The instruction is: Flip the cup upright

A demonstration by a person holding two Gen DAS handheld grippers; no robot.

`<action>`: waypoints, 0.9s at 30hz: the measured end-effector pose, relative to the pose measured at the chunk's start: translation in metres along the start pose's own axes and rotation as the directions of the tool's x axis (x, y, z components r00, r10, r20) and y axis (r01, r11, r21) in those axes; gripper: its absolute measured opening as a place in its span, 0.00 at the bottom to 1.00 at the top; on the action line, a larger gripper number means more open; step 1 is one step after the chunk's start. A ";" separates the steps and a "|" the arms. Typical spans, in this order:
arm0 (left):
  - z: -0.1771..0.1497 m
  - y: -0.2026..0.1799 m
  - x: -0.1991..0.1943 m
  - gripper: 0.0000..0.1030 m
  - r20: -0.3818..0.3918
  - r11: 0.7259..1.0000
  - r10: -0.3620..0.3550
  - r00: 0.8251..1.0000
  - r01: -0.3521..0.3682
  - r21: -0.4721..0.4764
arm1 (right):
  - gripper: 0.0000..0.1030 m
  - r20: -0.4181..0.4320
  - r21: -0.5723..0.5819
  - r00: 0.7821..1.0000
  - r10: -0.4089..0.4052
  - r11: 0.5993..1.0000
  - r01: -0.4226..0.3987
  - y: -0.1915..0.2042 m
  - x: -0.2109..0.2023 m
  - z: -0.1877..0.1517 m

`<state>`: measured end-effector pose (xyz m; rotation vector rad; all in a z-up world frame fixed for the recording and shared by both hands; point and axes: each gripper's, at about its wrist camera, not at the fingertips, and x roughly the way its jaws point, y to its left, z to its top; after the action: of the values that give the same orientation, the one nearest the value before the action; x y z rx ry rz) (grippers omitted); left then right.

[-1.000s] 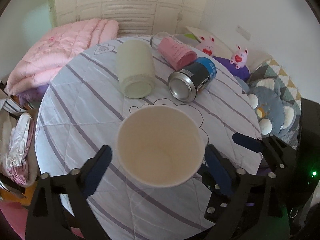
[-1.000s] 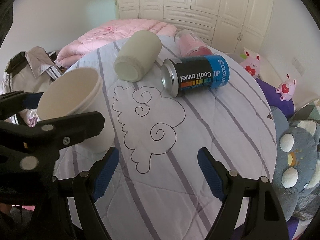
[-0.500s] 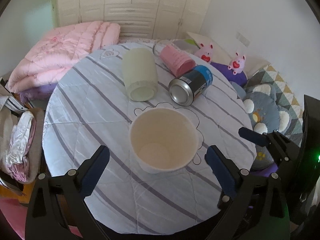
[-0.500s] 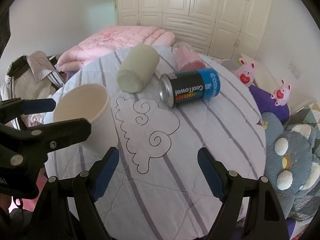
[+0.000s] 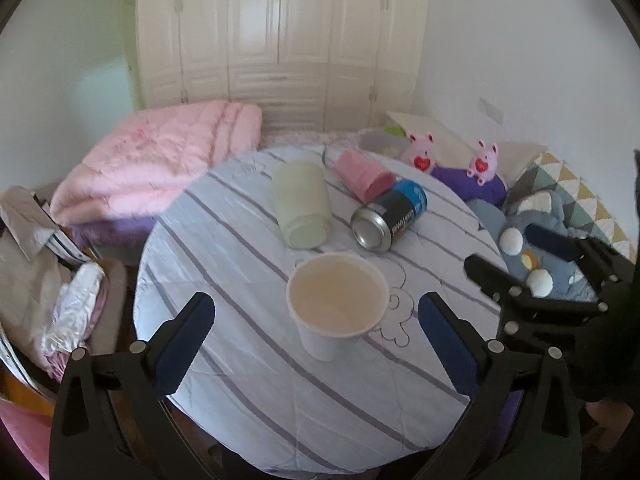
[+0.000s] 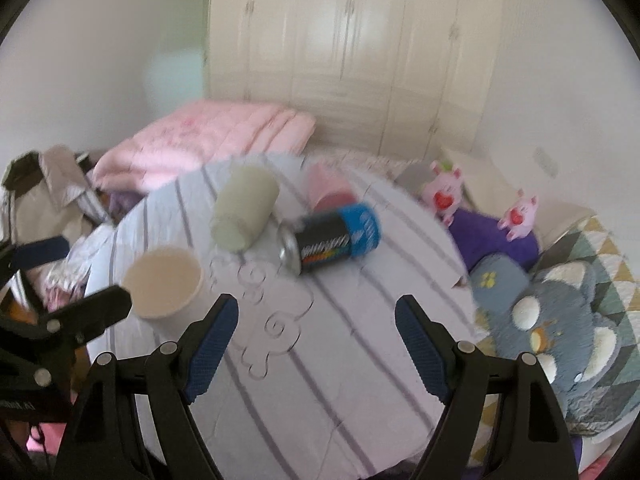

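Note:
A white paper cup [image 5: 336,308] stands upright, mouth up, on the round striped table [image 5: 224,248]. It also shows in the right wrist view [image 6: 166,286]. My left gripper [image 5: 316,324] is open and empty, pulled back above and in front of the cup, apart from it. My right gripper [image 6: 316,324] is open and empty over the table's near part, to the right of the cup.
A pale green cup [image 5: 302,204], a pink cup [image 5: 362,176] and a black-and-blue can [image 5: 388,216] lie on their sides at the table's far part. A pink quilt [image 5: 156,160] lies behind, clothes [image 5: 44,272] at left, plush toys [image 6: 552,312] at right.
Both grippers have drawn back and up from the table. The left gripper, earlier around the cup, now sits clear of it. The cup stays upright where it stood.

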<state>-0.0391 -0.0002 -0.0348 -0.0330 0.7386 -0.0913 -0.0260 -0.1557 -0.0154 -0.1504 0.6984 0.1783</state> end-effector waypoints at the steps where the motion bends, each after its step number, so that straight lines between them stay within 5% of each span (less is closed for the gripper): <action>1: 0.001 -0.001 -0.003 1.00 0.015 1.000 0.009 1.000 -0.009 0.003 | 0.82 0.020 0.002 1.000 -0.009 1.000 0.009 0.000 -0.003 0.002; 7: 0.002 0.002 -0.015 1.00 0.084 0.999 0.026 0.996 -0.023 -0.025 | 0.83 0.190 0.014 0.980 -0.062 0.998 0.060 0.003 -0.030 0.006; 15: 0.001 0.003 -0.026 1.00 0.179 0.998 0.037 0.983 -0.026 -0.063 | 0.83 0.309 0.032 0.945 -0.105 0.994 0.101 0.008 -0.046 0.001; 19: 0.000 -0.001 -0.029 1.00 0.228 0.997 0.069 0.971 -0.061 -0.042 | 0.83 0.353 0.025 0.926 -0.135 0.991 0.135 0.010 -0.048 -0.002; 27: 0.001 -0.007 -0.026 1.00 0.241 0.995 0.100 0.965 -0.100 -0.014 | 0.83 0.343 0.037 0.929 -0.139 0.990 0.134 0.006 -0.040 -0.003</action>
<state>-0.0581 -0.0047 -0.0159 -0.0079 0.4958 0.0098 -0.0591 -0.1544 0.0082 -0.1501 0.3369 0.0633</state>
